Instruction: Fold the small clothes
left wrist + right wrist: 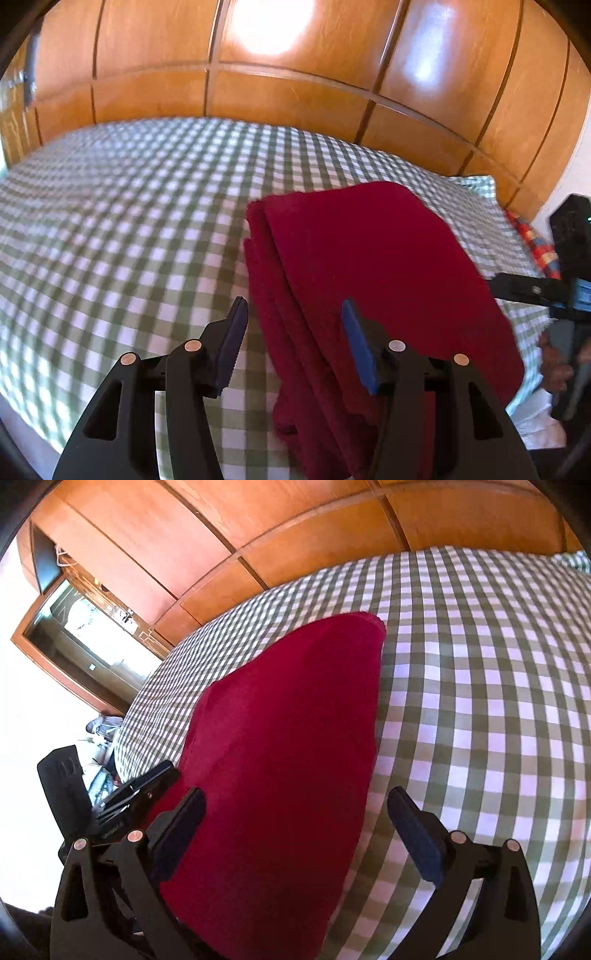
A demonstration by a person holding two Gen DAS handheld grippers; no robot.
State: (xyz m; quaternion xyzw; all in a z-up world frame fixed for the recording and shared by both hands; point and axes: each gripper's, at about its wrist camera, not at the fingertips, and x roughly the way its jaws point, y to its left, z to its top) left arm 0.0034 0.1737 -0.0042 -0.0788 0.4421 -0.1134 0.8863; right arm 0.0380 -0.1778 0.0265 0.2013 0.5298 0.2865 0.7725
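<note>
A dark red garment [369,280] lies folded in layers on the green and white checked bed cover [122,229]. My left gripper [295,314] is open and empty, its fingers straddling the garment's left stacked edge near the front. In the right wrist view the garment [280,760] runs away from me as a long red shape. My right gripper [295,805] is open wide and empty, over the garment's near end. The right gripper also shows at the right edge of the left wrist view [524,288], and the left gripper at the left of the right wrist view [136,790].
A wooden panelled wardrobe [280,88] stands behind the bed. A checked pillow [476,184] and a multicoloured cloth [535,243] lie at the bed's far right. A wooden framed opening [85,635] is at the left beyond the bed.
</note>
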